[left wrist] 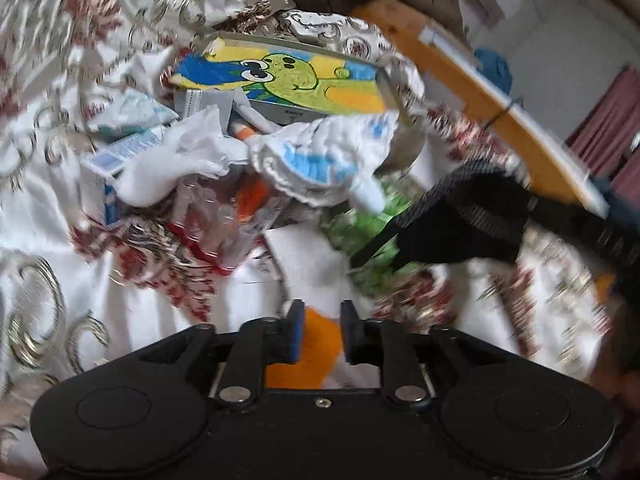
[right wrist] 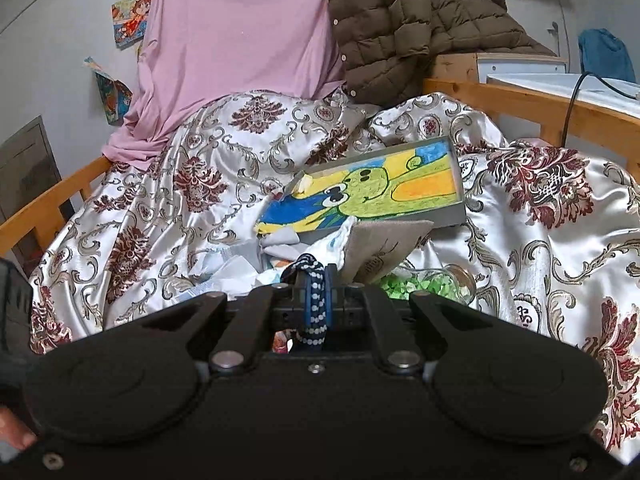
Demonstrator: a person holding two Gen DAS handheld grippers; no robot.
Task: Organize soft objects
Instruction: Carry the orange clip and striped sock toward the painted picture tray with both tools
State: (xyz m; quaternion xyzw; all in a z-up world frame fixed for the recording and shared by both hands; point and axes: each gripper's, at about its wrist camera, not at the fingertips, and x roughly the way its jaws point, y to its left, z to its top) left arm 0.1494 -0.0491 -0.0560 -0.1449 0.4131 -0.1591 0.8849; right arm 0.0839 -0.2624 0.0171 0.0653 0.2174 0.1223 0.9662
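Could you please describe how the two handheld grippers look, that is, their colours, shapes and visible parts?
Both are black plastic. The left gripper has a wide body with two round raised discs, two link bars on silver pivot screws, and short fingers with blue pads. The right gripper has the same body, discs, bars and silver screws, and one small screw at the centre. No cables or markings show on either.

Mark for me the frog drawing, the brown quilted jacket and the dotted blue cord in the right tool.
frog drawing (right wrist: 372, 188): right wrist view, on the frog's green face.
brown quilted jacket (right wrist: 392, 28): right wrist view, on its quilted front.
dotted blue cord (right wrist: 316, 300): right wrist view, on the loop pinched in the tool.
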